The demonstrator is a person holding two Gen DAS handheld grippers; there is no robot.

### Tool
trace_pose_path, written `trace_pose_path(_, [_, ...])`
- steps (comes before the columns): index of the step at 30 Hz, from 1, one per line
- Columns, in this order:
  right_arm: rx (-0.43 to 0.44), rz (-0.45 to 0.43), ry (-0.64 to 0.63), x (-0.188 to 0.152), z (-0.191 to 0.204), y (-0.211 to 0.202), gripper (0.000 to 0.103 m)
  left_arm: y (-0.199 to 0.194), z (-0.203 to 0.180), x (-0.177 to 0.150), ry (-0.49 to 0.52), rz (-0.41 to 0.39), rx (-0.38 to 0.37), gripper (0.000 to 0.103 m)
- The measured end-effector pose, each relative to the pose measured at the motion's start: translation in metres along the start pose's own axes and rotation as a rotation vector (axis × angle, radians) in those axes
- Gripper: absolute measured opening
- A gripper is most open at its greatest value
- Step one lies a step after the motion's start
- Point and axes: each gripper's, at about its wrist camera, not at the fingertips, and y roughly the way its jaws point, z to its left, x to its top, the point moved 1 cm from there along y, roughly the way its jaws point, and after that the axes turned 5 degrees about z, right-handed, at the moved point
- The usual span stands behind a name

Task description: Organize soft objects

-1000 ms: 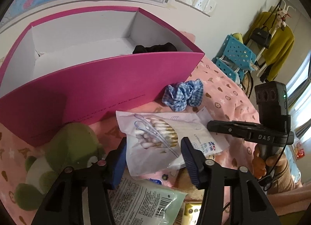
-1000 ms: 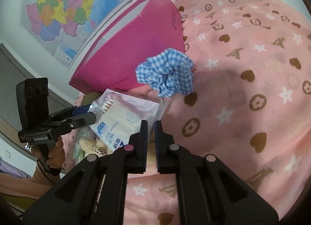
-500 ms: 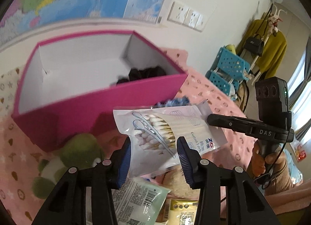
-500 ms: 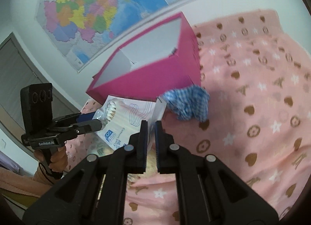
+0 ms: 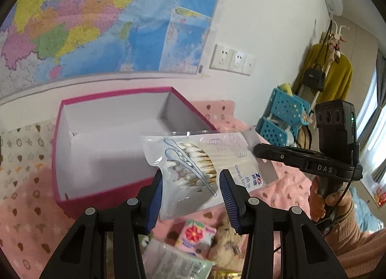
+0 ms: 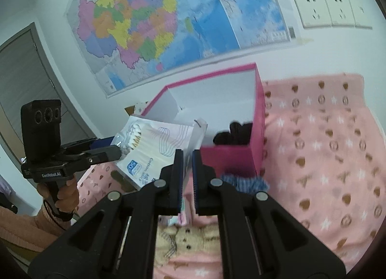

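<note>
A pink blanket-covered bed [image 6: 325, 158] carries the open magenta box [image 5: 101, 189] at eleven o'clock. Both jaws clamp the cotton-swab bag [image 5: 205, 170]: left gripper [image 5: 191, 195] on its bulk, right gripper [image 6: 187, 177] on its edge. Keep it level and clear the near wall before releasing.

A bedroom at home.
A pink star-and-bear blanket [image 6: 325, 158] covers the bed, a wall map [image 5: 101, 20] hangs above, and a yellow coat [image 5: 337, 78] hangs on a rack.

Blue checked cloth [image 6: 243, 182] behind fingers [image 6: 196, 177]
</note>
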Motion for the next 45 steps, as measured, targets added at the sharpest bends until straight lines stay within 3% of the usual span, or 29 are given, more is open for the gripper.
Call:
trace_pose_path(12, [-0.047, 0.012, -0.069, 0.051, -0.006, 0.031, 0.008, 0.023, 0.027, 0.036, -0.037, -0.014, 0.064, 0.045])
trace_pose_path(18, [-0.131, 0.054, -0.092, 0.063, -0.016, 0.059, 0.008, 0.049, 0.042, 0.046, -0.062, 0.018, 0.089, 0.045])
trace_pose_path(25, [-0.218, 0.133, -0.098, 0.059, -0.032, 0.091, 0.010, 0.083, 0.051, 0.047, -0.077, 0.093, 0.128, 0.045])
trace_pose_path(30, [-0.280, 0.154, -0.104, 0.056, -0.037, 0.099, 0.016, 0.101, 0.056, 0.044, -0.089, 0.139, 0.150, 0.048])
trace_pose_path(33, [-0.294, 0.152, -0.094, 0.055, -0.037, 0.098, 0.023, 0.104, 0.058, 0.040, -0.093, 0.157, 0.162, 0.053])
trace_pose_path(39, [-0.286, 0.141, -0.093, 0.047, -0.032, 0.090, 0.025, 0.104, 0.064, 0.033, -0.100, 0.174, 0.167, 0.055])
trace_pose_path(45, [-0.271, 0.131, -0.091, 0.036, -0.025, 0.079, 0.032, 0.102, 0.064, 0.034, -0.080, 0.173, 0.252, 0.059])
